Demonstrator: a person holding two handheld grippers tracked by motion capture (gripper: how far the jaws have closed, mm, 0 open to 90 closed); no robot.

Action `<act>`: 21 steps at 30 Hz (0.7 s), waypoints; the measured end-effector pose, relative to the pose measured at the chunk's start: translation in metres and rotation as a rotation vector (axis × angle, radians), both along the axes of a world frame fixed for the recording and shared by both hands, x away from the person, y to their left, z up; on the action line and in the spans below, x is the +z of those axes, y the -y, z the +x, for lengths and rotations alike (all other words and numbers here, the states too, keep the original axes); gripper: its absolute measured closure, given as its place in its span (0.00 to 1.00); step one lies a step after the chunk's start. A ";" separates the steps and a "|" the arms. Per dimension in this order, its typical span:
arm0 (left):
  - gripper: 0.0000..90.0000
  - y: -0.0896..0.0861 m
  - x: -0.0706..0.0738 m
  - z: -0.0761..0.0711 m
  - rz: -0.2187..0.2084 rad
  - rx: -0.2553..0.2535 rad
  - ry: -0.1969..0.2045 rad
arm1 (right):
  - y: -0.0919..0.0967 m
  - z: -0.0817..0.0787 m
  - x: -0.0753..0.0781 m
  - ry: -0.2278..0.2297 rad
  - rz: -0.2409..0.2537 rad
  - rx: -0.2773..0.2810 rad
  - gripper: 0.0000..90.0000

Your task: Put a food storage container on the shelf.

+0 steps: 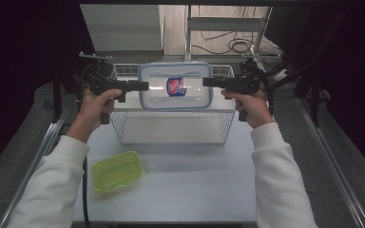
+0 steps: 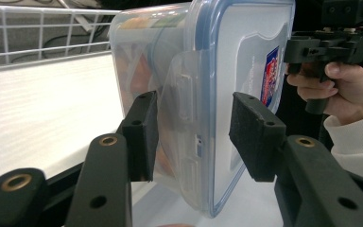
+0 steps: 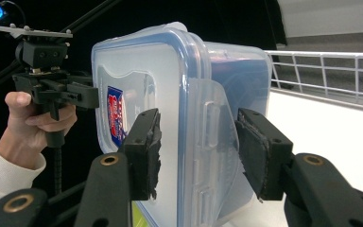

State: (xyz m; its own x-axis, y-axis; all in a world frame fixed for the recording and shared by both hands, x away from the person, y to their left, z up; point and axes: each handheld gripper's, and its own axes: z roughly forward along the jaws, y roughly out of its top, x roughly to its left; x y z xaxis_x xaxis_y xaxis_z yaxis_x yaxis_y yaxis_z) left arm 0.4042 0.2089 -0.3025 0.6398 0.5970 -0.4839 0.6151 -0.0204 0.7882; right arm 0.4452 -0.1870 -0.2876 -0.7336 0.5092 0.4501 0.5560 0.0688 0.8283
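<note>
A clear plastic container (image 1: 176, 88) with a blue-sealed lid and a red and blue label hangs in the air over a white wire basket (image 1: 118, 124). It is tipped so the lid faces me. My left gripper (image 1: 145, 86) clamps its left latch side and my right gripper (image 1: 205, 81) clamps its right latch side. In the left gripper view the container (image 2: 246, 61) stands on edge in the left gripper (image 2: 194, 127), with the right gripper (image 2: 326, 47) beyond. In the right gripper view the right gripper (image 3: 198, 137) straddles the container (image 3: 142, 71), and the left gripper (image 3: 61, 92) is behind.
A shallow green container (image 1: 117, 170) lies on the white table (image 1: 195, 190) at the front left. The wire basket stands at the table's middle back, open at the top. Metal rails run along both table sides, and cables lie on the floor behind.
</note>
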 end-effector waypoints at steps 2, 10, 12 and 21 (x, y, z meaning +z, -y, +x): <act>0.59 -0.001 -0.002 0.007 0.004 0.008 -0.011 | -0.003 0.008 -0.003 -0.018 -0.006 -0.003 0.57; 0.59 -0.005 -0.007 0.021 -0.001 0.001 -0.046 | -0.005 0.021 -0.013 -0.060 0.002 -0.004 0.57; 0.58 -0.006 -0.007 0.026 -0.014 0.014 -0.063 | -0.005 0.023 -0.014 -0.074 0.010 -0.010 0.57; 0.56 -0.002 -0.007 0.029 -0.019 0.056 -0.092 | -0.007 0.030 -0.012 -0.117 -0.004 -0.036 0.56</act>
State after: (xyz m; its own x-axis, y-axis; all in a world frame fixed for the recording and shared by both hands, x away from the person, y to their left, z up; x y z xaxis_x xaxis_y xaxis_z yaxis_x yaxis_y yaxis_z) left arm 0.4329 0.2109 -0.3091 0.5580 0.6209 -0.5506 0.6843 0.0310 0.7285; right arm 0.4752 -0.1801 -0.2992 -0.6577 0.5361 0.5292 0.6507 0.0505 0.7576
